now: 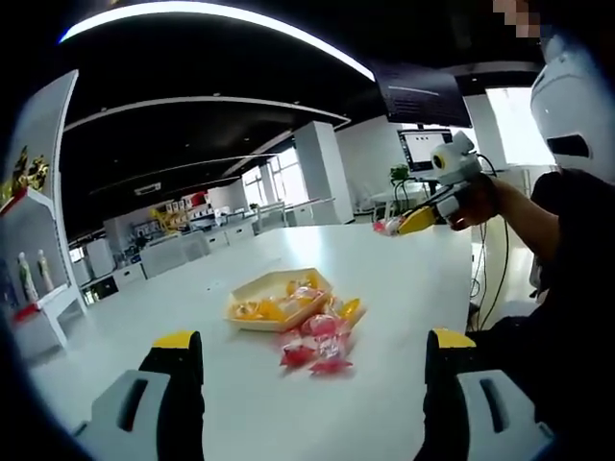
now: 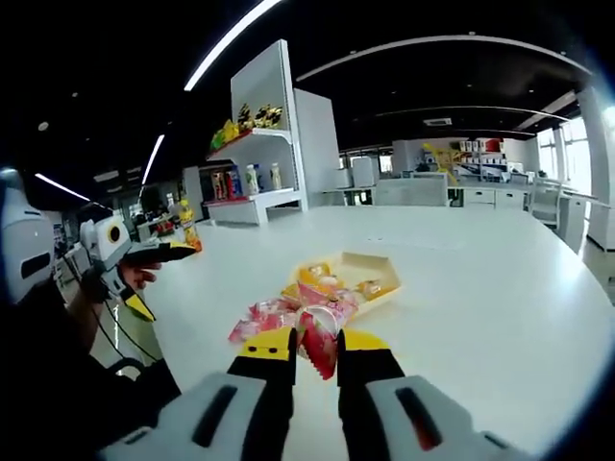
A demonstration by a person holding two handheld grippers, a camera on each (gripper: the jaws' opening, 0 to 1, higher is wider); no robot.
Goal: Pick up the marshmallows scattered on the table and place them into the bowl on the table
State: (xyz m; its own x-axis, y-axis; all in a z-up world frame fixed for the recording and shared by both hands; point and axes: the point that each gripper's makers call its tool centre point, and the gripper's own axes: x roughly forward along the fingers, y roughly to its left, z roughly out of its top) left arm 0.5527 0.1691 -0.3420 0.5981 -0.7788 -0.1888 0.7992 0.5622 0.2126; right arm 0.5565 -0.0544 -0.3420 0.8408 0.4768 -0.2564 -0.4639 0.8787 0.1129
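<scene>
While the left tool (image 1: 307,370) gapes empty, the right tool (image 2: 315,357) pinches a marshmallow (image 2: 320,341) — bowl (image 2: 380,272) beyond.

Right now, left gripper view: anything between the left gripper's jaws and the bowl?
Yes. A cluster of pink-wrapped marshmallows lies on the white table, just before the bowl, ahead of the open left gripper.

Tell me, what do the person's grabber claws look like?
Each claw has black jaws with yellow tips on grey bodies: the left claw and right claw. A white camera box rides on top, a thin cable hangs down, and the person wears a dark sleeve.
</scene>
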